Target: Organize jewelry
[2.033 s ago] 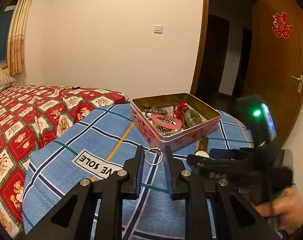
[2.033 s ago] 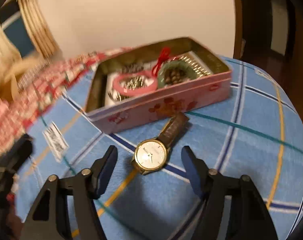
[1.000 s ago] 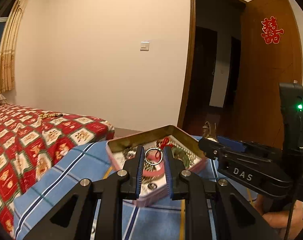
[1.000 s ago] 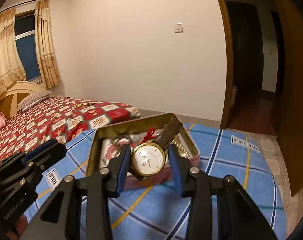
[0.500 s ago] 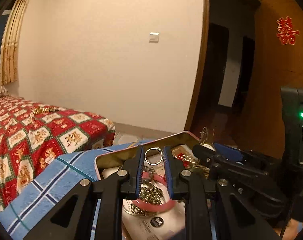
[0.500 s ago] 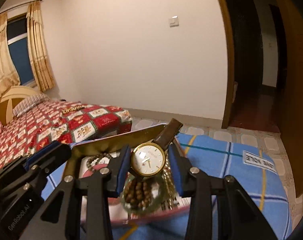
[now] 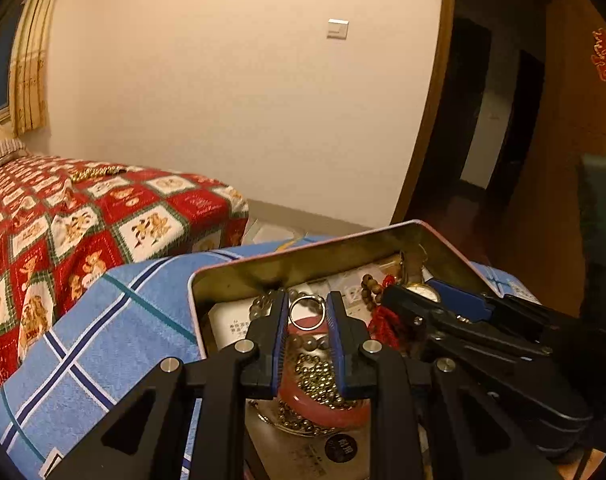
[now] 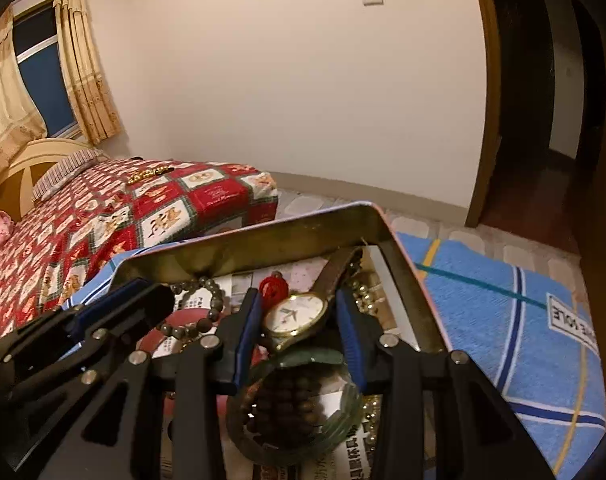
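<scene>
While both grippers hang over the open tin, the scene reads so:

Ring: a silver ring (image 7: 307, 312) is pinched upright between the fingers (image 7: 277, 330) of the left gripper (image 7: 306, 314), above the tin's left half.
Watch: a gold-rimmed watch (image 8: 297, 314) with a white dial and brown strap is clamped by its case between the fingers (image 8: 351, 334) of the right gripper (image 8: 298, 316), tilted, over the tin's right half.
Tin: a pink tin (image 7: 231, 276) with a brassy inside lies on a blue plaid cloth (image 7: 103, 320).
Inside the tin: a pink bangle (image 7: 323, 410) around small metal beads lies under the ring; a green bangle (image 8: 323, 356) around dark wooden beads lies under the watch; a grey bead bracelet (image 8: 207, 320) and a red tassel (image 8: 273, 288) lie farther in, on printed paper.
Beyond: a bed (image 8: 103, 216) with a red patterned cover stands to the far left, a dark doorway (image 7: 491, 120) to the far right.
</scene>
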A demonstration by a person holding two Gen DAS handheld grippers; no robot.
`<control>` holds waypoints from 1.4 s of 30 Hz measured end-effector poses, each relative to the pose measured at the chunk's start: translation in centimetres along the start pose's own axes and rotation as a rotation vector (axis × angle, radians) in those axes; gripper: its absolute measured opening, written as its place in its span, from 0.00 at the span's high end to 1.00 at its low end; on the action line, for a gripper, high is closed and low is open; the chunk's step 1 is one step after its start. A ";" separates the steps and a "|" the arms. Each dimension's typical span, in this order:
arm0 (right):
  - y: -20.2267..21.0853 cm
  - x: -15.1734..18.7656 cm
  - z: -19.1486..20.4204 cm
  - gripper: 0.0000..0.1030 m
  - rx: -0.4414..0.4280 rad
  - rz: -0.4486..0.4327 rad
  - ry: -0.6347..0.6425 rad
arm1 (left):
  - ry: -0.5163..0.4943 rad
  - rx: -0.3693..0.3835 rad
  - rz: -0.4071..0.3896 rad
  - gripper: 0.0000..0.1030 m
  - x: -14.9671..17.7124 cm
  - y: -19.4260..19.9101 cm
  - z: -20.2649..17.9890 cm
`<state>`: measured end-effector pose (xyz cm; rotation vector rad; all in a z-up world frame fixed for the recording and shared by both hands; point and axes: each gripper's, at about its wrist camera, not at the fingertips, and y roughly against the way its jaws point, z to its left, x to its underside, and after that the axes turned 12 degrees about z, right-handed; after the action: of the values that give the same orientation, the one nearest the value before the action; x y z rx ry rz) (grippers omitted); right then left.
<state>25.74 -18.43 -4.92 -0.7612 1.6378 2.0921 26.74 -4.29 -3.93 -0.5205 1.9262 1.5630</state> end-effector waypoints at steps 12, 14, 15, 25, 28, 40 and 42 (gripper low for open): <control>-0.4 0.1 -0.2 0.58 -0.070 0.030 -0.001 | 0.025 -0.031 0.045 0.81 0.0 -0.5 0.5; -0.2 0.2 -0.2 0.57 -0.066 0.026 -0.001 | 0.020 -0.042 0.044 0.81 0.0 -0.4 0.4; 0.0 0.3 -0.2 0.56 -0.070 0.020 -0.003 | 0.019 -0.044 0.044 0.81 0.0 -0.4 0.4; 3.1 1.3 -0.3 0.23 -0.186 -0.117 -0.072 | -0.062 -0.077 0.024 0.34 0.5 0.4 -1.4; 4.2 1.9 0.5 0.16 -0.111 -0.171 -0.054 | -0.057 -0.083 0.028 0.34 0.6 0.5 -1.5; 6.5 3.9 -1.3 0.04 0.108 -0.287 -0.205 | 0.006 -0.117 -0.040 0.33 2.4 3.9 -0.7; 6.8 4.4 -1.3 0.04 0.113 -0.291 -0.218 | 0.030 -0.117 -0.053 0.33 2.9 4.6 -0.1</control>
<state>18.51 -21.60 -2.66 -0.6642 1.4206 1.7945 21.61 -3.17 -2.43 -0.6418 1.8353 1.6499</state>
